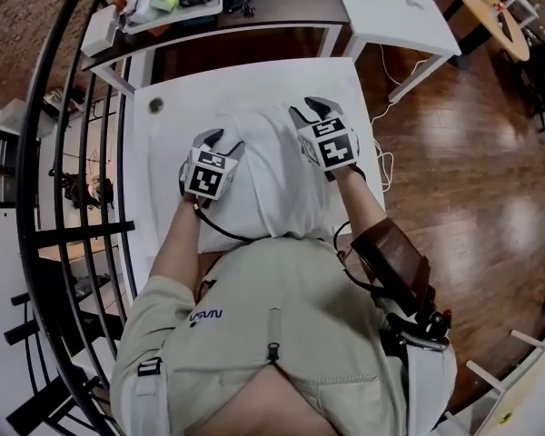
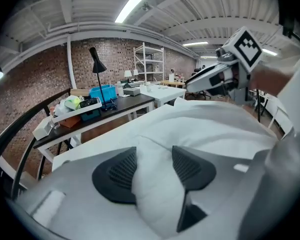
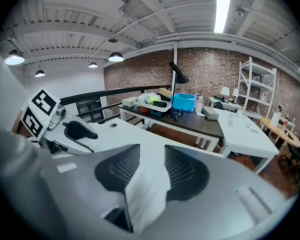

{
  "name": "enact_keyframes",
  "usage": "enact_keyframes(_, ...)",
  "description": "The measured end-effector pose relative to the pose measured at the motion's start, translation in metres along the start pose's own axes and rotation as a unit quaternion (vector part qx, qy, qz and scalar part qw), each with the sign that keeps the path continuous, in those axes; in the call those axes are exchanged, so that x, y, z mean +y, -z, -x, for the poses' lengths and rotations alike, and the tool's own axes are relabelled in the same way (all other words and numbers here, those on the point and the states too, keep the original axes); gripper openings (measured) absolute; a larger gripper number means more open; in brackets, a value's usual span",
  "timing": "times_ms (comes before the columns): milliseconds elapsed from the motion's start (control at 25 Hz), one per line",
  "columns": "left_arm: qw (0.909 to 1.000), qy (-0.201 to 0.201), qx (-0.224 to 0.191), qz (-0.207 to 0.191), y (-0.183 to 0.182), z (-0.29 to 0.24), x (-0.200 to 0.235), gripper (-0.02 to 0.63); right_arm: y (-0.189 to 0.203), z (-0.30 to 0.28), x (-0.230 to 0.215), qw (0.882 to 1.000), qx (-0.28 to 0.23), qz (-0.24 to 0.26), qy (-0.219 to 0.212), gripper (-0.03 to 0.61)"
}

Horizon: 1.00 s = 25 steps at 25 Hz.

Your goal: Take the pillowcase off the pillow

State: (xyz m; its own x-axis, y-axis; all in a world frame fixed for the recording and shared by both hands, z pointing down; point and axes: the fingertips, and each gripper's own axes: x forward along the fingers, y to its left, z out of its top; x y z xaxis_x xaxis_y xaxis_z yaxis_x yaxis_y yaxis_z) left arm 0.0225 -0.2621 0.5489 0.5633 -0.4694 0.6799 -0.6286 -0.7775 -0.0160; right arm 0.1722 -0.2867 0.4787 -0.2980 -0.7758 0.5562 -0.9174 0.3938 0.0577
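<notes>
Item: pillow (image 1: 272,189), white, lying flat on the white table (image 1: 150,216) directly in front of me, its length running from 6 to 12 o'clock. The pillowcase (image 1: 282,148) is white as well. I cannot pick out a seam or an opening from the head view, so I log it as still on. Left gripper (image 1: 222,142): at the pillow's 9 o'clock edge, jaws spread wide. A thick ridge of pillow stands between its pads (image 2: 115,174) and fills the gap; I read that as straddled rather than squeezed. Right gripper (image 1: 311,109): at the pillow's 2 o'clock corner, jaws moderately parted. A thin upright flap (image 3: 145,186) of white cloth sits between its pads (image 3: 185,171), loose as far as I can judge; I take it for an edge of the pillowcase. Surroundings: a dark desk (image 1: 282,7) at 12 o'clock beyond the table, not involved. Step in hand: getting hold, one gripper on the pillow's bulk and the other on the cover alone. The next move calls for closing the right jaws on the thin cloth only, with no filling caught. The left should then clamp the pillow body as an anchor, and the two draw apart so the cover slides off. If the flap is not at the open end, I would regrip there first.
</notes>
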Motion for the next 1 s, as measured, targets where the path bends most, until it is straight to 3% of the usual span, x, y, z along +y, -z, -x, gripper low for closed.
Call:
enact_keyframes(240, 0.9985, -0.005, -0.035, 0.042, 0.010, 0.007, 0.008, 0.175, 0.038, -0.055, 0.022, 0.992, 0.111, 0.017, -0.057, 0.196)
enact_keyframes(360, 0.9987, -0.019, -0.034, 0.034, 0.013, 0.009, 0.011, 0.088, 0.057, -0.066, 0.035, 0.986, 0.149, 0.013, -0.079, 0.188)
enact_keyframes(440, 0.9993, -0.018, -0.025, 0.021, 0.014, 0.010, 0.006, 0.037, 0.059, -0.066, 0.037, 0.985, 0.155, 0.029, -0.076, 0.130)
enact_keyframes(520, 0.9994, -0.020, -0.025, 0.011, 0.012, 0.014, 0.003, 0.020, 0.051, -0.064, 0.031, 0.986, 0.144, 0.062, -0.055, 0.019)
enact_keyframes(720, 0.9925, -0.070, -0.099, -0.017, -0.024, 0.057, 0.007, 0.015, 0.044, -0.051, 0.002, 0.990, 0.131, 0.058, 0.007, 0.008)
enact_keyframes(880, 0.9822, -0.101, -0.158, 0.016, -0.030, 0.097, 0.019, 0.015, 0.020, -0.028, -0.046, 0.995, 0.072, 0.023, 0.069, 0.009)
enact_keyframes(1000, 0.9767, -0.114, -0.180, 0.030, -0.023, 0.119, 0.025, 0.015, 0.023, -0.009, -0.082, 0.991, 0.055, -0.010, 0.119, 0.009)
